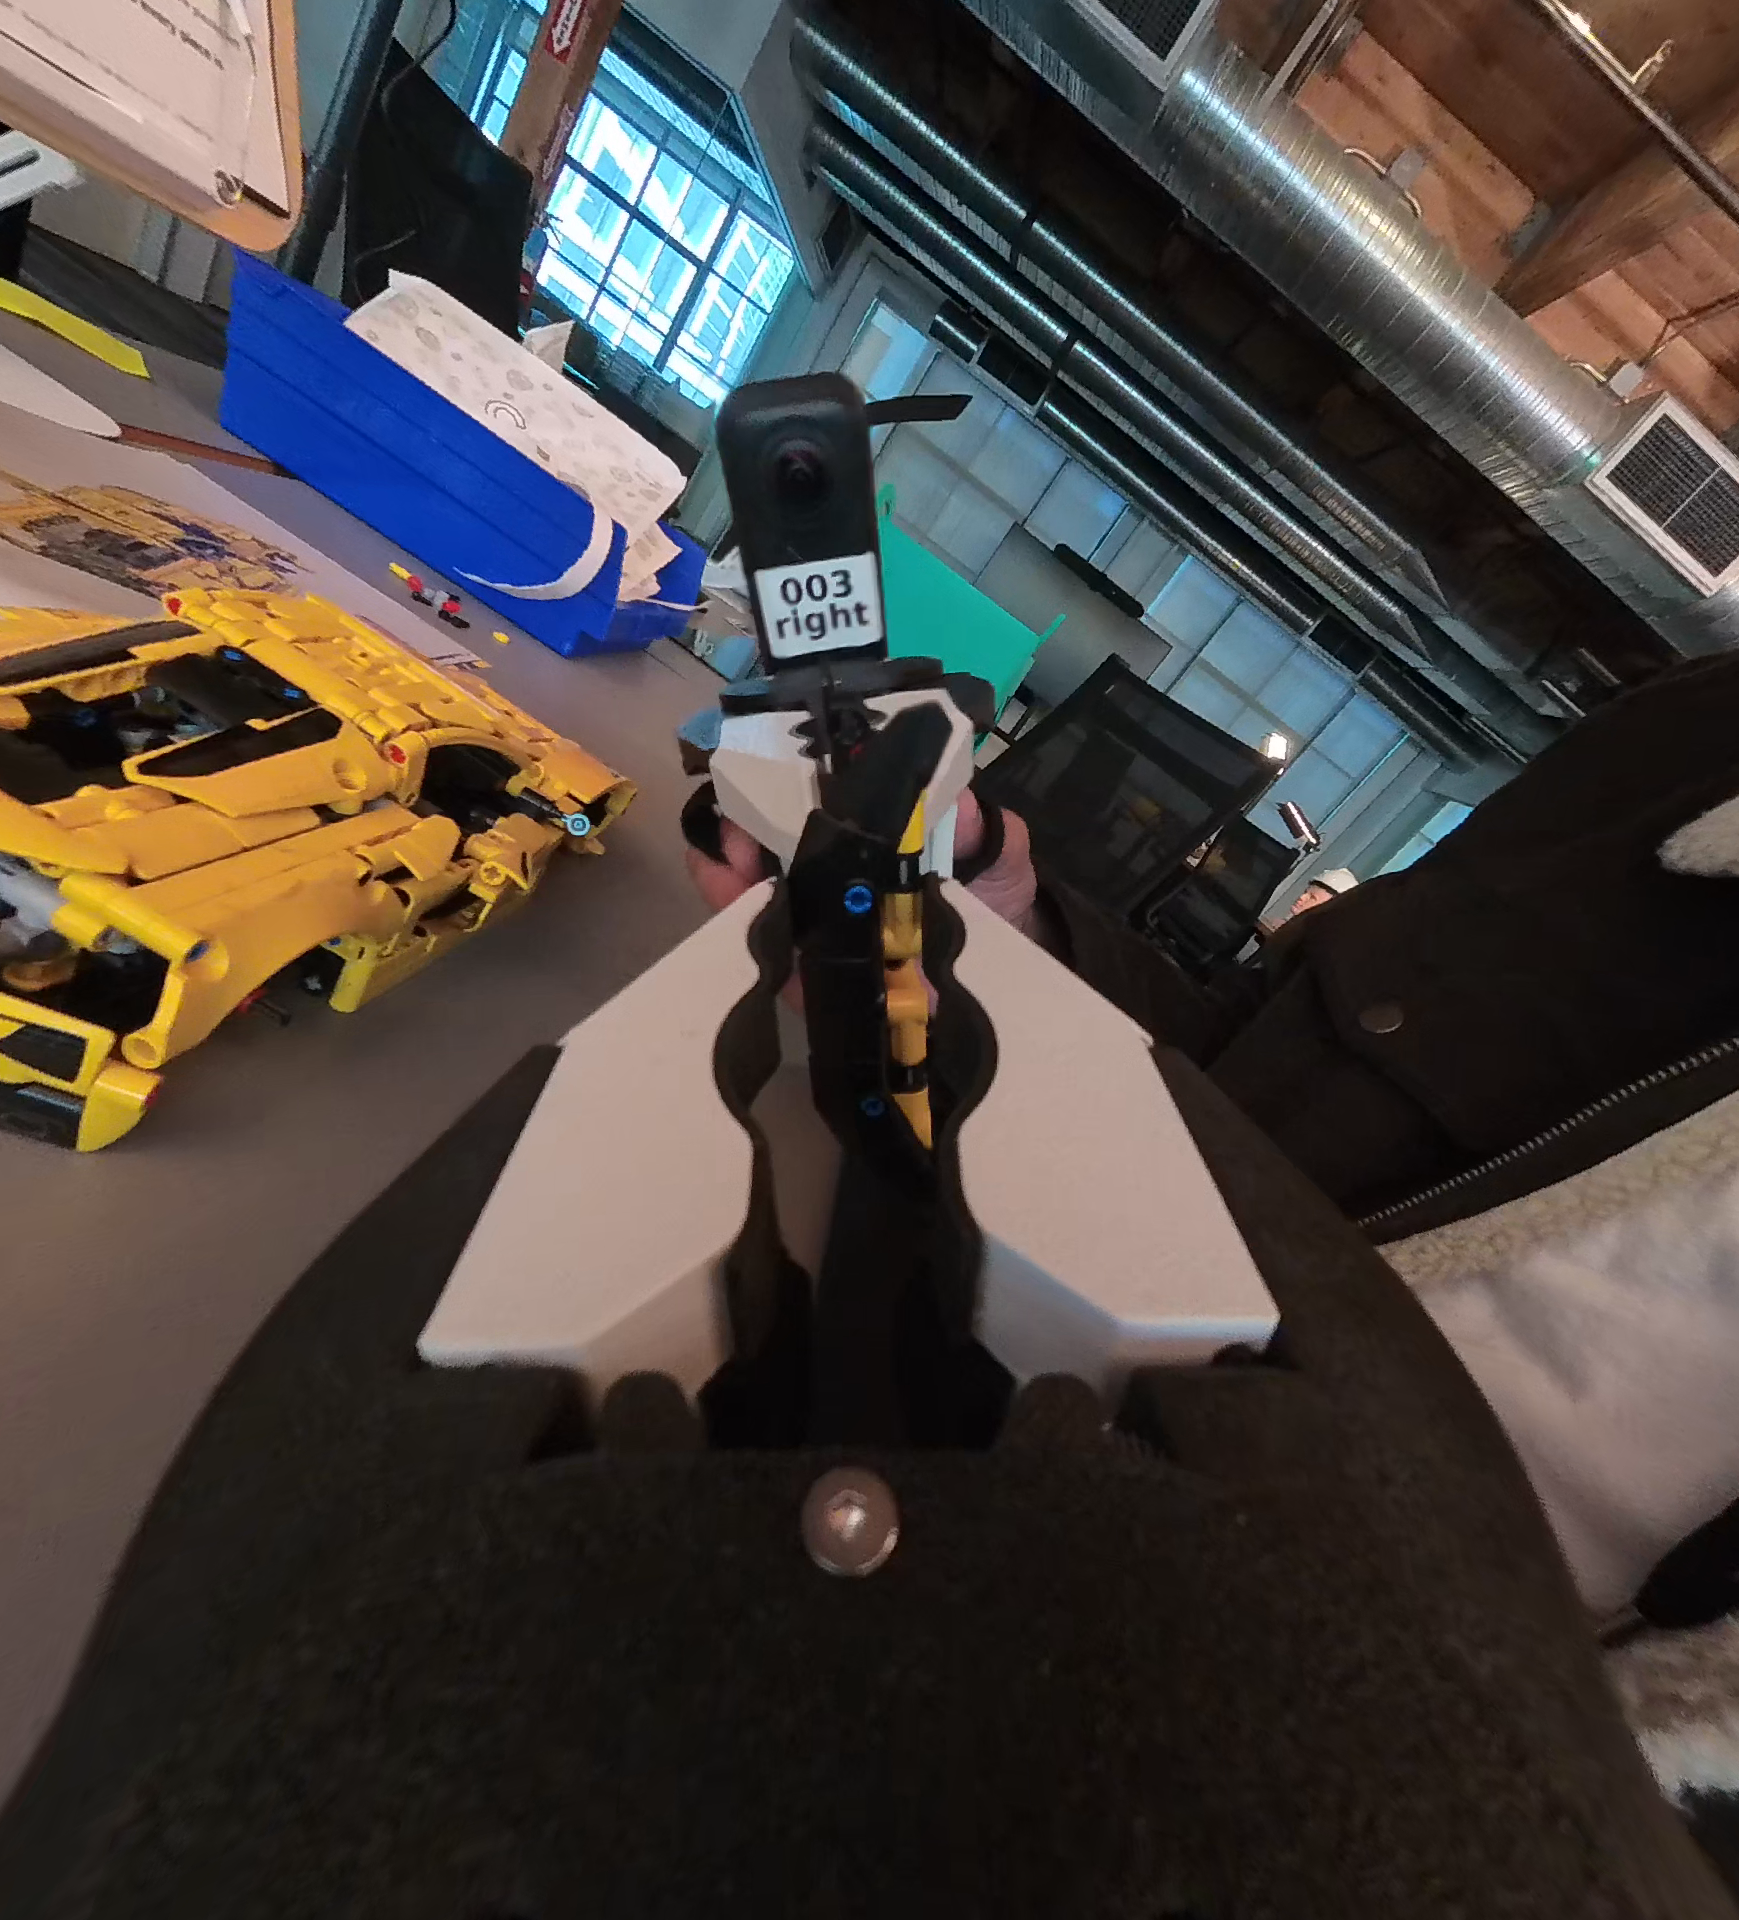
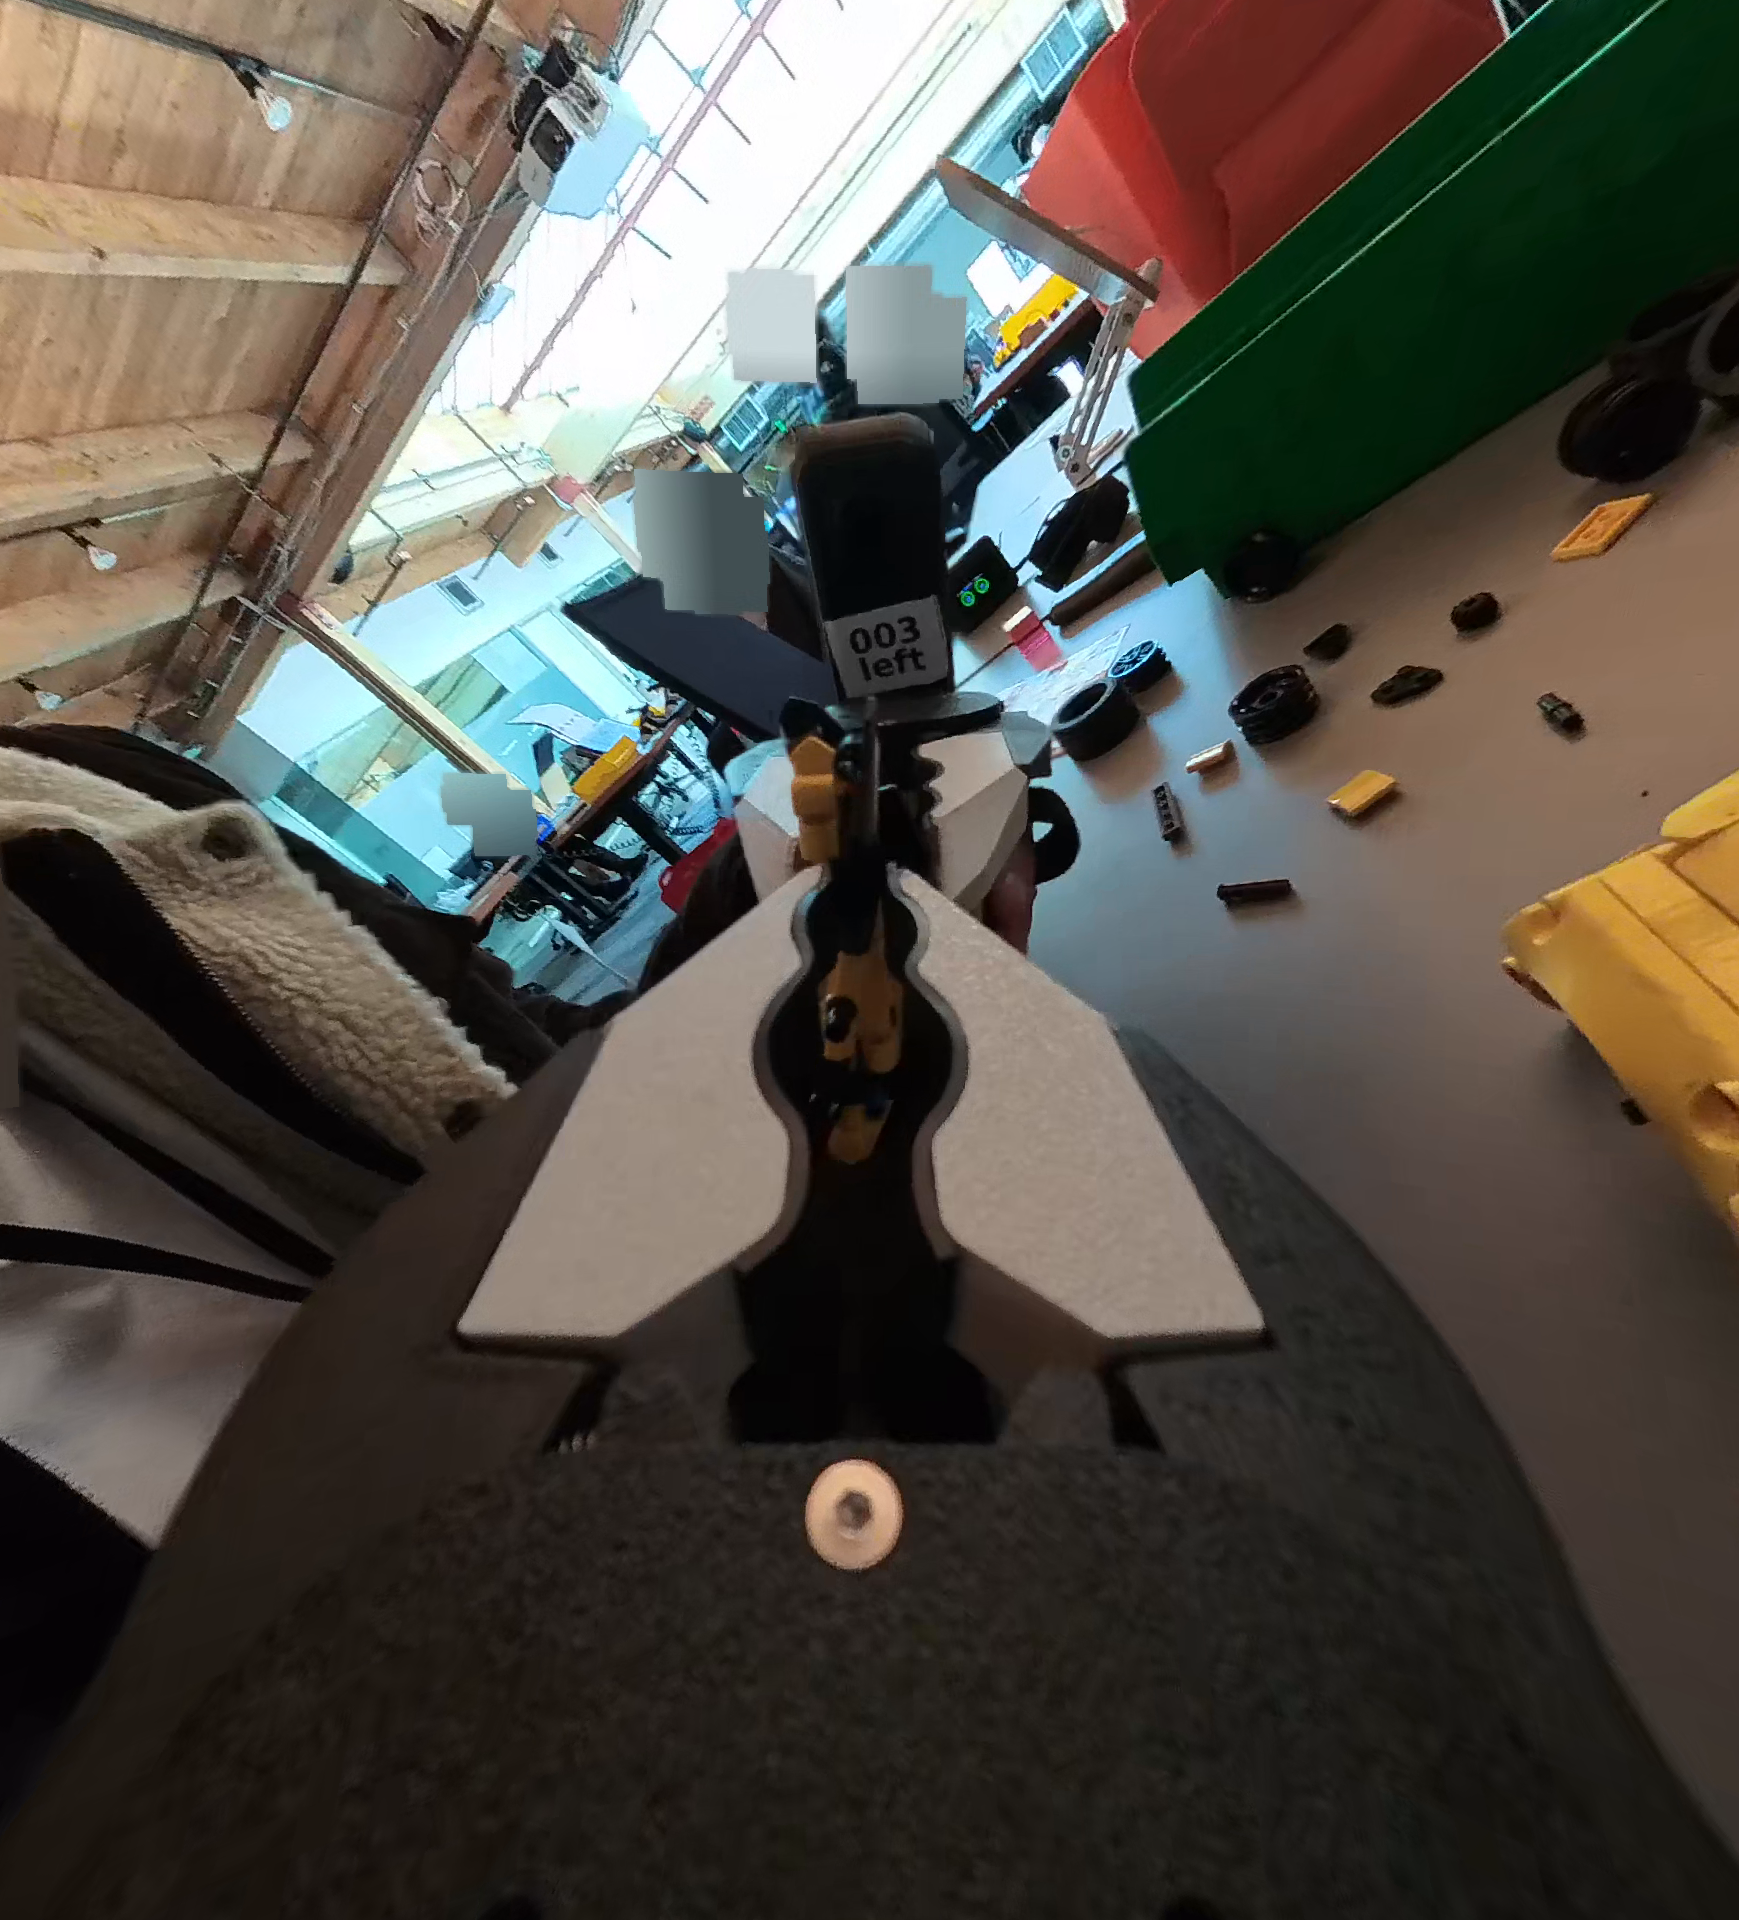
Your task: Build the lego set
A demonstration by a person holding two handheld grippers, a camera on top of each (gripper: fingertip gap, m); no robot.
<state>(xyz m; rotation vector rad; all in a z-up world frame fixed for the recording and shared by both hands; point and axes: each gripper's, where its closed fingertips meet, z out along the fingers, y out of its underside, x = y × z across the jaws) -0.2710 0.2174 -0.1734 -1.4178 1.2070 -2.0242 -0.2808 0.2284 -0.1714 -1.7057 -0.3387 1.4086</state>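
Black and yellow, the small sub-assembly [image 1: 870, 997] is pinched from both ends: the left gripper [image 1: 860, 935] closes its white fingers [image 1: 657, 1122] on one end, and the right gripper [image 1: 834, 769] clamps the other end, facing the first one. In the right wrist view the same piece [image 2: 857, 997] sits between the right gripper's fingers [image 2: 699, 1122], with the left gripper [image 2: 875, 821] just beyond it. The piece is held up in the air, in front of the person's dark jacket [image 1: 1530, 935].

Seen from the sub-assembly, the yellow car model [image 1: 221, 821] lies on the grey table [image 1: 117, 1299] well apart from it, and a blue bin [image 1: 408, 468] stands behind the car. On the other side of the car, loose black parts [image 2: 1270, 707] and tyres [image 2: 1099, 717] lie near a green bin [image 2: 1467, 312].

I judge that the step is to press or align two parts of this piece together. For doing it well, both grippers should push along one straight line, without twisting, so the pins do not bend or slip. A grip near the joint gives more control. If one side loosens, the piece could fall on the table.
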